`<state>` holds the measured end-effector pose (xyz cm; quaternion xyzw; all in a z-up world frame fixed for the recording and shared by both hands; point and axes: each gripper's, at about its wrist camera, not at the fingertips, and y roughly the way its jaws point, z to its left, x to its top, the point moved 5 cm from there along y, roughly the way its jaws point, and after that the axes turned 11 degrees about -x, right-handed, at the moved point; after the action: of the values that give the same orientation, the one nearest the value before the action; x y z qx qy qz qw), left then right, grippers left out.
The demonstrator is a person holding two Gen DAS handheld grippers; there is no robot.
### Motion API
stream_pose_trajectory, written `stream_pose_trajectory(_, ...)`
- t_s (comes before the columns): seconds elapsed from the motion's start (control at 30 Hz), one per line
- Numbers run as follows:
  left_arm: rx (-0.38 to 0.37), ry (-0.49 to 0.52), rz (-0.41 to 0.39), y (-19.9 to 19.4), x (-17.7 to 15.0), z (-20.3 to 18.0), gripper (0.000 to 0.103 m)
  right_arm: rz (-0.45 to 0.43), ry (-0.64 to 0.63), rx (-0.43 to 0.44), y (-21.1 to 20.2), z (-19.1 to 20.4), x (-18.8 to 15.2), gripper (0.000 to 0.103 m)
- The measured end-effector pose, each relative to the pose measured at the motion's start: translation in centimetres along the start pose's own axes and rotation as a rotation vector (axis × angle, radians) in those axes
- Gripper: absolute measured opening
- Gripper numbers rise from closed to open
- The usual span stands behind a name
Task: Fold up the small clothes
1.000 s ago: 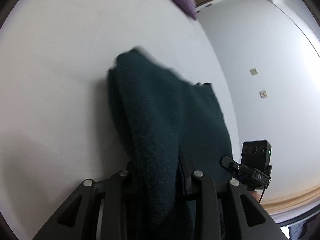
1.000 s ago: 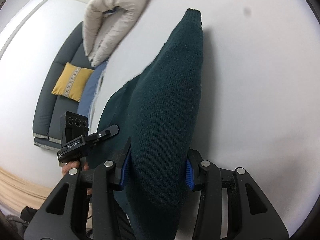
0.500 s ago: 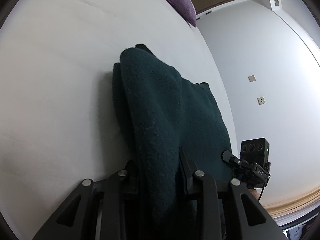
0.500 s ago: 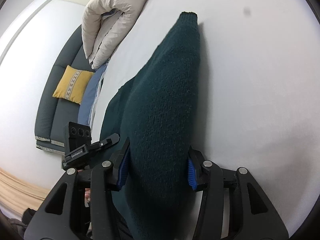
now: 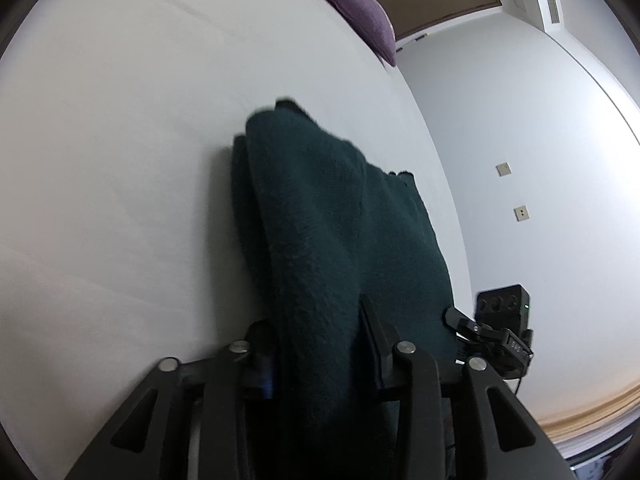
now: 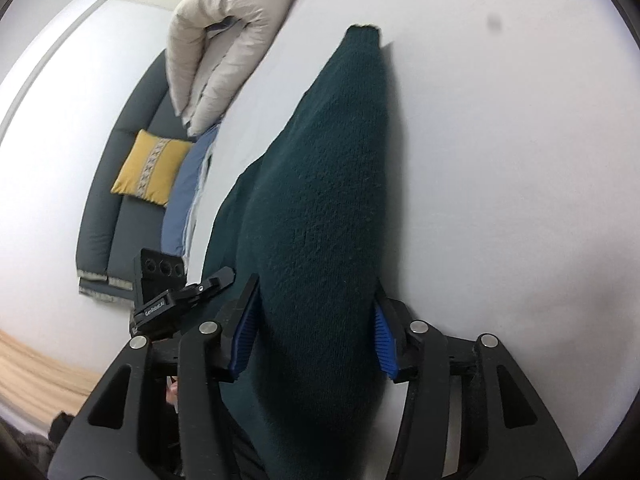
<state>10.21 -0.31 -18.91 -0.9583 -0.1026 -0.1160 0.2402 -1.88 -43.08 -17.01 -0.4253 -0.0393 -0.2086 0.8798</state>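
Carrying the dark green knit garment (image 5: 336, 240) farther up the white bed (image 5: 120, 140), both grippers have eased forward over the last second: the far cuff-like end (image 6: 362, 34) now sits deeper on the sheet, and the purple cushion (image 5: 360, 20) has slid fully into the left view. That suggests the fold is mid-travel, with the held edge being brought over toward the part already lying flat. The left gripper (image 5: 320, 344) has its fingers clamped on a thick bunch of the fabric, and the right gripper (image 6: 316, 332) likewise pinches a bulky roll between its blue ribbed pads (image 6: 386, 340). The garment is a soft, fuzzy, fine-ribbed knit, draping in a rounded ridge from the fingers down onto the smooth, matte sheet. A puffy cream duvet (image 6: 224, 40) lies folded at the bed's edge.
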Motion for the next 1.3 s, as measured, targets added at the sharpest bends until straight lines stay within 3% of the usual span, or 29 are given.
stream_pose_trajectory(0.1, 0.078, 0.065, -0.049, -2.7, 0.1, -1.1, 0.037, -0.054, -0.001, -0.034, -2.7, -0.1, -0.6, 0.050)
stream_pose_trajectory(0.2, 0.096, 0.137, -0.111, -5.2, 0.1, -3.6, 0.037, -0.102, -0.035, 0.058, -5.9, 1.7, -1.8, 0.050)
stream_pose_trajectory(0.23, 0.081, 0.166, -0.118, -5.5, -0.1, -4.9, 0.037, -0.105, -0.054, 0.133, -6.5, 2.9, -2.5, 0.050)
stream_pose_trajectory(0.3, 0.067, 0.207, -0.103, -4.8, -0.5, -6.5, 0.037, -0.084, -0.080, 0.206, -6.4, 4.4, -3.5, 0.050)
stream_pose_trajectory(0.37, 0.062, 0.237, -0.052, -3.2, -1.1, -6.9, 0.037, -0.031, -0.098, 0.227, -4.5, 5.3, -4.5, 0.050)
stream_pose_trajectory(0.5, 0.078, 0.180, 0.006, -1.2, -1.9, -3.7, 0.036, 0.061, -0.040, 0.216, -0.8, 3.6, -6.2, 0.048)
stream_pose_trajectory(0.53, 0.068, 0.168, 0.008, -1.2, -1.9, -3.2, 0.030, 0.063, -0.024, 0.241, -0.6, 2.9, -6.4, 0.046)
stream_pose_trajectory(0.63, 0.001, 0.136, 0.013, -1.5, -1.7, -2.2, 0.030, 0.063, 0.020, 0.322, -1.2, 1.3, -7.1, 0.045)
stream_pose_trajectory(0.77, -0.068, 0.087, -0.005, -2.0, -2.0, -1.2, 0.028, 0.053, 0.020, 0.324, -2.2, 0.4, -8.1, 0.047)
stream_pose_trajectory(0.9, -0.021, 0.138, -0.046, -3.5, -2.9, -2.7, 0.033, 0.004, -0.023, 0.254, -4.8, 0.7, -8.6, 0.049)
stream_pose_trajectory(0.97, 0.041, 0.206, -0.083, -4.6, -3.2, -4.4, 0.047, -0.039, -0.058, 0.196, -6.4, 1.0, -8.5, 0.049)
stream_pose_trajectory(1.03, 0.134, 0.308, -0.149, -6.1, -3.7, -6.5, 0.058, -0.130, -0.126, 0.059, -8.2, 2.3, -7.9, 0.049)
stream_pose_trajectory(1.1, 0.208, 0.402, -0.228, -7.5, -4.2, -8.8, 0.073, -0.236, -0.172, -0.087, -10.0, 3.4, -7.1, 0.055)
stream_pose_trajectory(1.17, 0.279, 0.504, -0.327, -9.1, -5.2, -11.7, 0.093, -0.353, -0.213, -0.218, -11.7, 5.1, -6.3, 0.073)
stream_pose_trajectory(1.23, 0.355, 0.618, -0.419, -10.4, -6.2, -14.5, 0.103, -0.490, -0.264, -0.331, -13.6, 7.3, -6.0, 0.082)
stream_pose_trajectory(1.3, 0.451, 0.730, -0.505, -11.6, -7.0, -16.8, 0.103, -0.581, -0.315, -0.395, -15.3, 9.1, -6.1, 0.088)
